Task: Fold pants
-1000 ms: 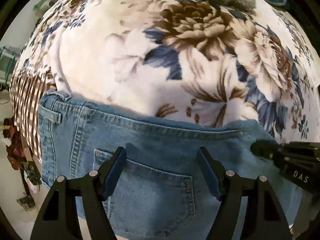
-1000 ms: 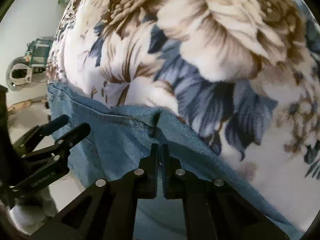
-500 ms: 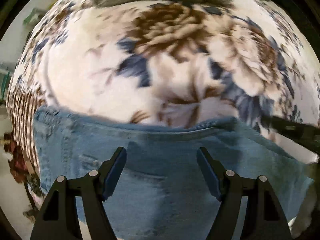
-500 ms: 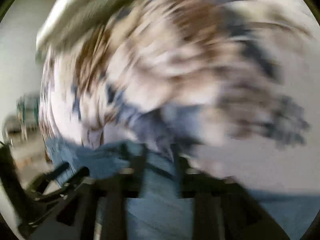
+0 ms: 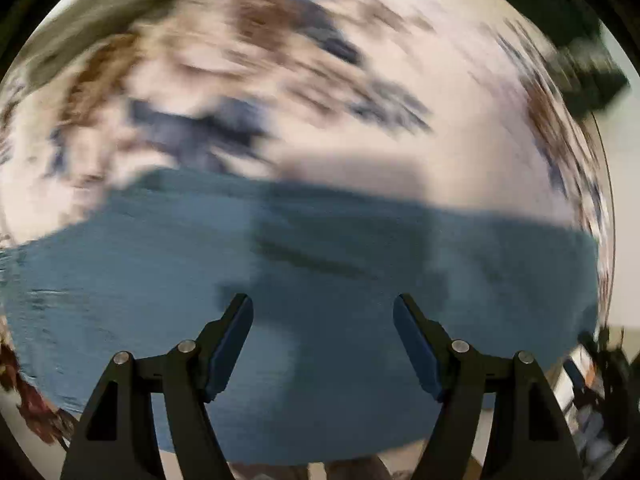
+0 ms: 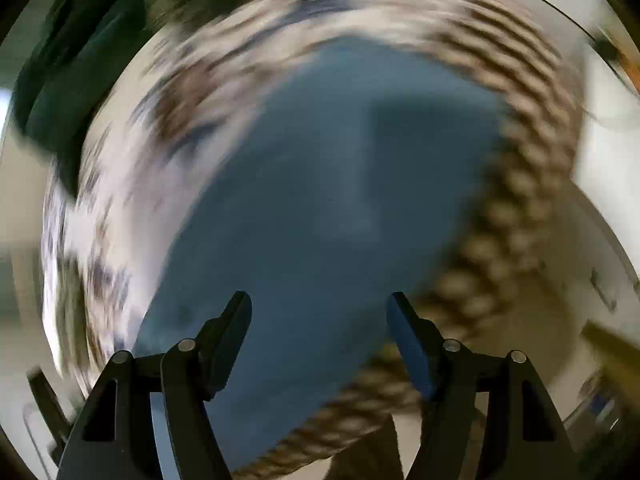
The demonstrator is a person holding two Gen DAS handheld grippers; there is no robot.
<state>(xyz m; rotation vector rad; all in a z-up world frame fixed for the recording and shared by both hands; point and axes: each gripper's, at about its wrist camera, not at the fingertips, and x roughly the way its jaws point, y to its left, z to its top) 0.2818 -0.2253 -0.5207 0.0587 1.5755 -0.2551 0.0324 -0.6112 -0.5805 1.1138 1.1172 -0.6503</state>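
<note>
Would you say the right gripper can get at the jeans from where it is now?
Probably yes: the right gripper is open, holding nothing, with the jeans spread directly ahead on the floral cover. Nothing visible lies between them, though motion blur hides detail.

The pants [image 5: 320, 288] are blue denim, and both views show them strongly blurred, so seams and pockets cannot be made out. In the left wrist view they spread as a wide band across the lower half of the picture, with an almost straight upper edge. In the right wrist view the pants [image 6: 332, 208] fill the middle as one flat, long shape running from upper right to lower left. They lie flat, without visible wrinkles.
</note>
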